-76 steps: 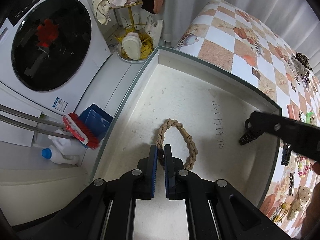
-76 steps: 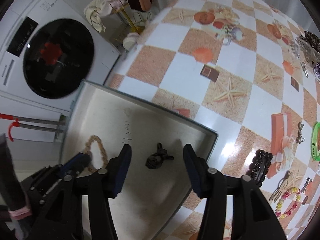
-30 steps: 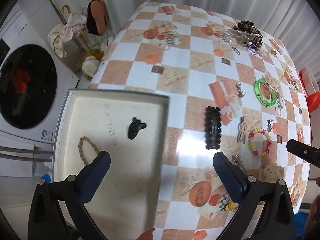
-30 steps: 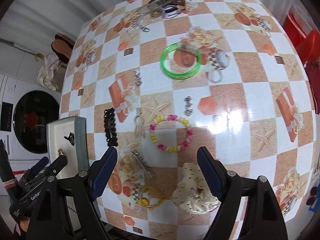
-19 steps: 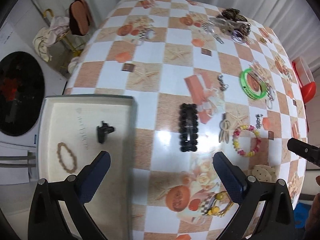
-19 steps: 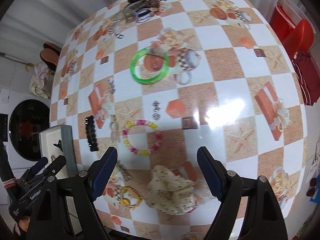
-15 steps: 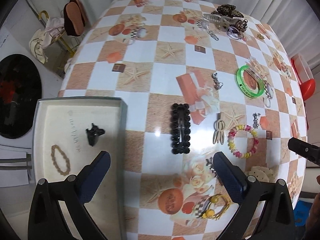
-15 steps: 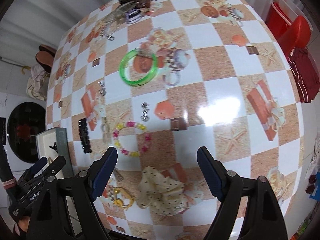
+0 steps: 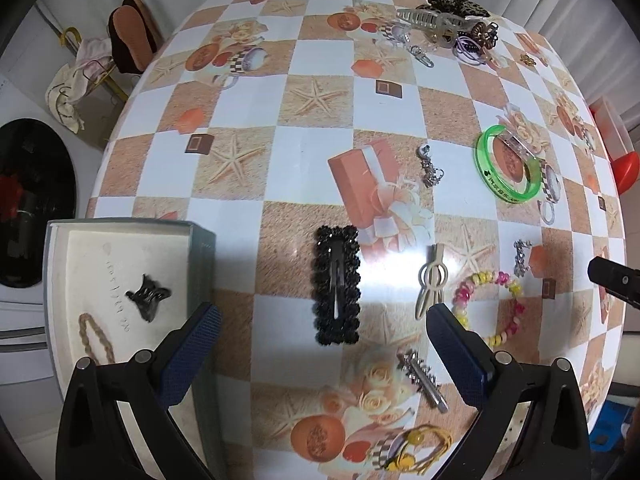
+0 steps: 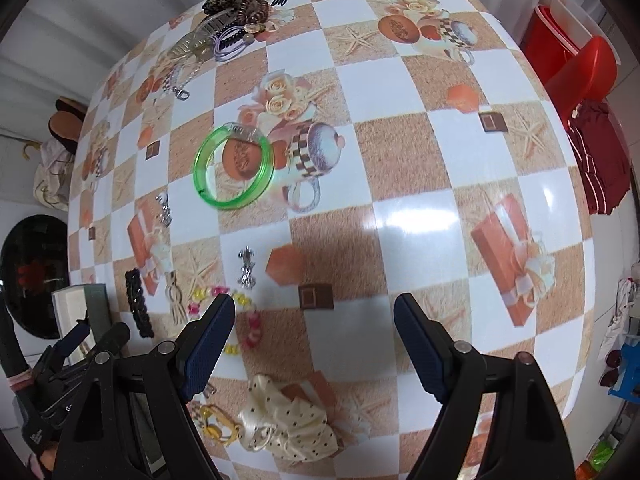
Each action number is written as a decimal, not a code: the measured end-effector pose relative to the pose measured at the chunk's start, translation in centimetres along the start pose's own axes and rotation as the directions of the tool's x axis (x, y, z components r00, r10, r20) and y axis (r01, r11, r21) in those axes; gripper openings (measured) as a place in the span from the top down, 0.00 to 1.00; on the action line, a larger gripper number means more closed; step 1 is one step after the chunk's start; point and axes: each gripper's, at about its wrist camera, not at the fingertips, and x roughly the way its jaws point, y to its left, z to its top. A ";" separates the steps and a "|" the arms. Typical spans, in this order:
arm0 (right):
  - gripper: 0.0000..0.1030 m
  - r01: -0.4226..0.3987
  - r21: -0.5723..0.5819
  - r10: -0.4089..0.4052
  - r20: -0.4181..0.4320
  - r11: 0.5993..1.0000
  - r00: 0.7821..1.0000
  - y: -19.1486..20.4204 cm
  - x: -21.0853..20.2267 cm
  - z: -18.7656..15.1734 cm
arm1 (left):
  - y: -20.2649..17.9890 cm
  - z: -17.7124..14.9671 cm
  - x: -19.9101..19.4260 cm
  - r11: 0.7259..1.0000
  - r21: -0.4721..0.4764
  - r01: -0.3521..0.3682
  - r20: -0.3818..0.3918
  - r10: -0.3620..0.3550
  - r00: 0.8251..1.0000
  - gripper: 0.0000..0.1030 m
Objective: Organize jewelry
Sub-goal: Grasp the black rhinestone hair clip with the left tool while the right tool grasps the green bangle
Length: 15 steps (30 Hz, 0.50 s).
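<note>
My left gripper (image 9: 320, 332) is open and empty above a black beaded hair clip (image 9: 336, 285) on the checkered table. To its left a grey box (image 9: 200, 248) holds a small black claw clip (image 9: 147, 295) and a braided beige bracelet (image 9: 95, 338). My right gripper (image 10: 314, 332) is open and empty above the table. A colourful bead bracelet (image 10: 244, 322) lies by its left finger, a cream polka-dot scrunchie (image 10: 286, 420) below. A green bangle (image 10: 234, 168) lies further off; it also shows in the left wrist view (image 9: 507, 168).
A pile of claw clips and hair ties (image 9: 448, 24) sits at the table's far edge. A cream clip (image 9: 430, 280), silver earrings (image 9: 429, 166), a silver barrette (image 9: 422, 376) and a yellow bracelet (image 9: 416, 446) are scattered nearby. A washing machine (image 9: 28, 200) stands left; red bins (image 10: 568, 36) right.
Both grippers have opened and pulled back from the box, rising and shifting right over the table. The braided bracelet and black claw clip stay in the box.
</note>
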 end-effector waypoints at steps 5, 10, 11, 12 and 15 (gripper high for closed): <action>0.18 0.009 -0.023 -0.009 0.001 1.000 1.000 0.5 0.9 1.7 | 0.3 -0.3 0.1 1.000 0.001 -0.018 0.000 0.018 1.000 0.00; 0.18 0.004 -0.034 -0.004 -0.007 0.999 1.000 1.3 2.1 3.5 | 0.3 -0.1 1.1 1.000 -0.001 -0.024 -0.003 0.024 1.000 0.00; 0.18 0.004 -0.036 -0.004 -0.007 0.999 1.000 1.5 2.3 3.8 | 0.4 0.0 1.2 1.000 -0.001 -0.024 -0.004 0.024 1.000 0.00; 0.19 0.004 -0.038 -0.004 -0.007 0.999 1.000 1.8 2.6 4.1 | 0.4 0.0 1.4 1.000 -0.001 -0.020 -0.006 0.020 1.000 0.00; 0.18 0.011 -0.048 -0.011 -0.003 0.999 1.000 2.4 3.4 5.0 | 0.6 0.2 1.8 1.000 0.000 -0.008 -0.004 0.008 1.000 0.00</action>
